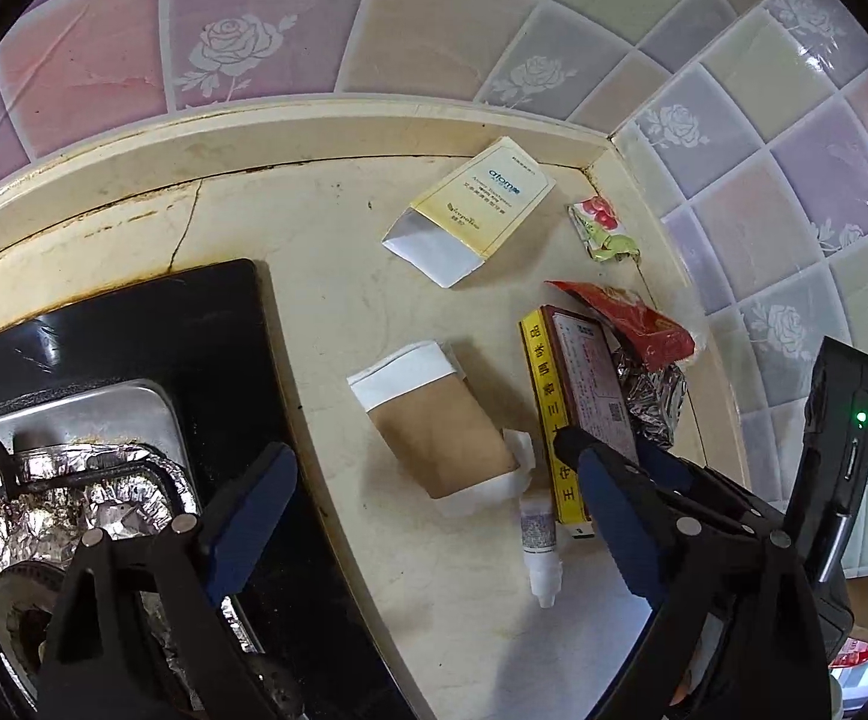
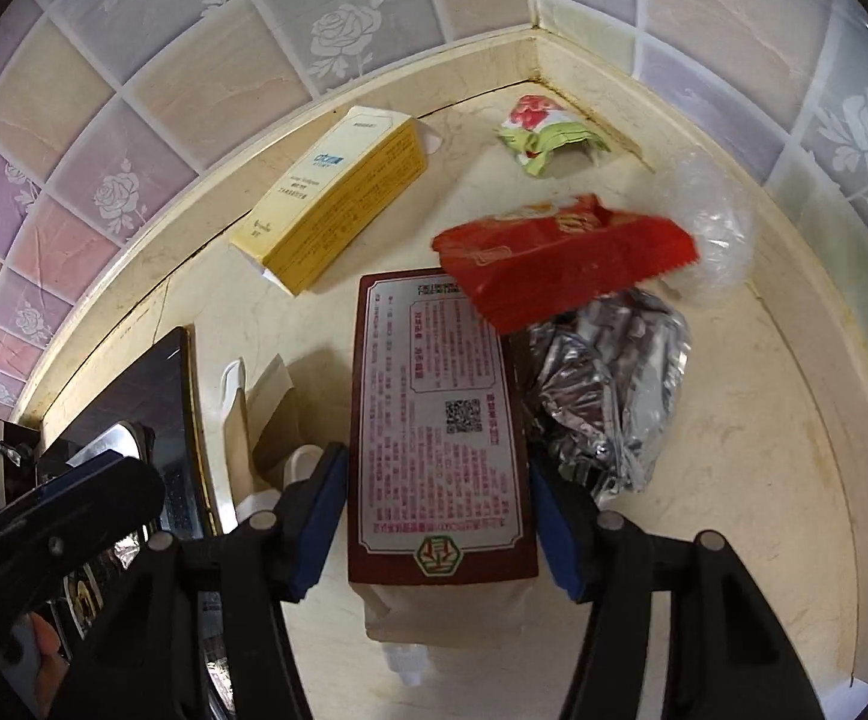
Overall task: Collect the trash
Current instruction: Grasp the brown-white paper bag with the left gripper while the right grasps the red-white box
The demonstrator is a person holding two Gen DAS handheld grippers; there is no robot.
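Trash lies on the cream counter corner. My right gripper [image 2: 437, 516] is shut on a maroon seasoning box [image 2: 434, 408] with a yellow side [image 1: 548, 414], pads on both long sides. A red wrapper [image 2: 560, 264] rests on its far end, and crumpled foil [image 2: 608, 384] lies at its right. A yellow-white carton [image 1: 470, 210] and a small floral wrapper [image 1: 602, 228] lie farther back. A brown-and-white box [image 1: 440, 426] and a small white tube [image 1: 539, 546] lie between the fingers of my left gripper [image 1: 428, 528], which is open and empty above them.
A black gas hob [image 1: 152, 348] with a foil-lined burner [image 1: 86, 498] is at the left. Tiled walls [image 1: 374, 30] meet in a corner behind the counter. A clear plastic bag [image 2: 710, 222] lies by the right wall.
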